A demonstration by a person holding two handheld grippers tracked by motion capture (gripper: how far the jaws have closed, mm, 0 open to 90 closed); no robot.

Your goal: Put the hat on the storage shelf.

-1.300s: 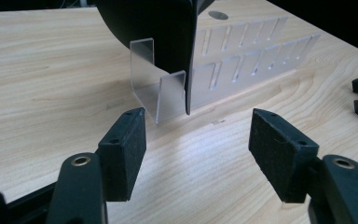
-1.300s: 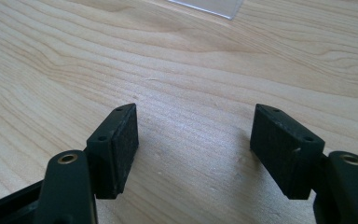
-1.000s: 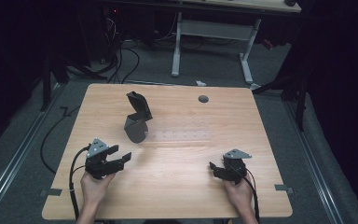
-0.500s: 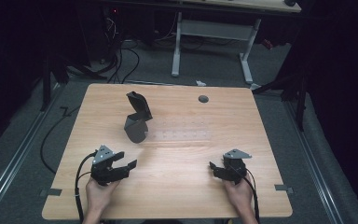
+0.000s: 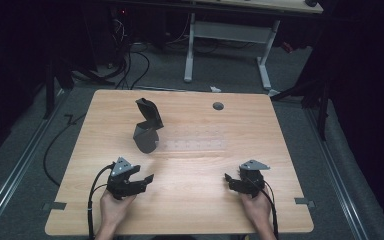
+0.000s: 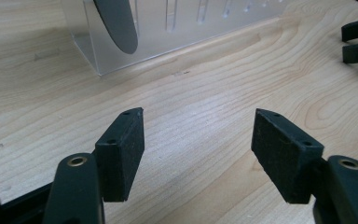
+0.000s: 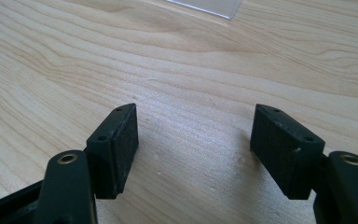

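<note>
Wooden table (image 5: 280, 150) under the high view, bare but for a cable grommet (image 5: 218, 106) toward 1 o'clock and the work items left of centre. Clear acrylic rack (image 5: 192, 145) lying flat across mid-table, slotted along its length; likely rigid, light, slick on its faces, prone to skating if pushed. Dark grey flip-lid holder (image 5: 147, 131) at the rack's 9 o'clock end, roughly 11 o'clock from table centre, lid raised and leaning back; in the left gripper view seen as a dark curved piece (image 6: 117, 23) behind the clear wall (image 6: 177, 28). Probably stiff moulded plastic, light, top-heavy with lid up; best taken low on the body, across the side walls, not by the lid hinge. Left gripper (image 5: 142, 180) at 7 o'clock, jaws released, wide, nothing between pads (image 6: 121, 154), aimed toward the holder, well apart from it. Right gripper (image 5: 231, 180) at 5 o'clock, jaws likewise spread and empty, pads (image 7: 114, 149) just above bare wood.
</note>
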